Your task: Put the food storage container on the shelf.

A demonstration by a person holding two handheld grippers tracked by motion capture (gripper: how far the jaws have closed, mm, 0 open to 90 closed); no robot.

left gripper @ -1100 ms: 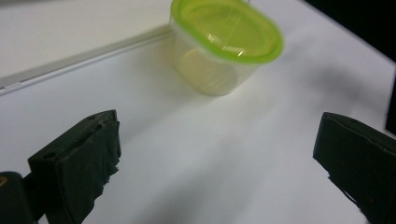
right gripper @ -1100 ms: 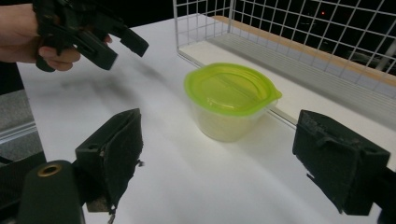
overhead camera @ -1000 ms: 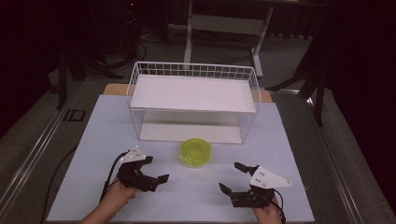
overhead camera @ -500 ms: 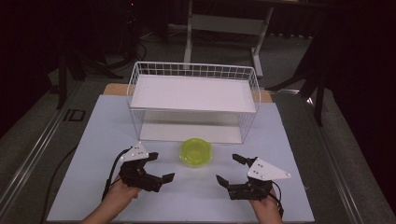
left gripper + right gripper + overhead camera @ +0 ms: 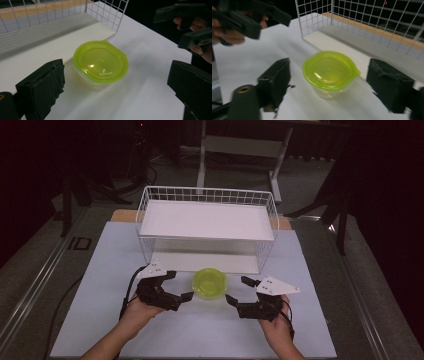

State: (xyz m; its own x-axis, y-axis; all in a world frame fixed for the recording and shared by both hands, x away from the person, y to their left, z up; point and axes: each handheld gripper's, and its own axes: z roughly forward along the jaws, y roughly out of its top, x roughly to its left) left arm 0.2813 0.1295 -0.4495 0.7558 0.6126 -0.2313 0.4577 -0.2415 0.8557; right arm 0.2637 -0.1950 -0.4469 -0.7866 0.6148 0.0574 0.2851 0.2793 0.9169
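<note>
A small clear tub with a lime-green lid (image 5: pixel 209 282) sits on the white table cover just in front of the wire basket (image 5: pixel 207 195). My left gripper (image 5: pixel 179 285) is open a little to the tub's left, its jaws pointing at it. My right gripper (image 5: pixel 239 290) is open a little to the tub's right, also facing it. In the left gripper view the tub (image 5: pixel 100 63) lies ahead between my wide-apart pads (image 5: pixel 42 87), untouched. The right gripper view shows the tub (image 5: pixel 329 70) between its pads (image 5: pixel 389 85) in the same way.
The white wire basket holds a white board as an upper shelf (image 5: pixel 207 220) and stands at the table's middle back. Its front corner (image 5: pixel 117 22) is close behind the tub. The white table cover (image 5: pixel 200 335) stretches toward the front edge. Dark floor and stands surround the table.
Both grippers have moved forward and inward toward the green-lidded tub from either side. The tub and the basket have not moved.
</note>
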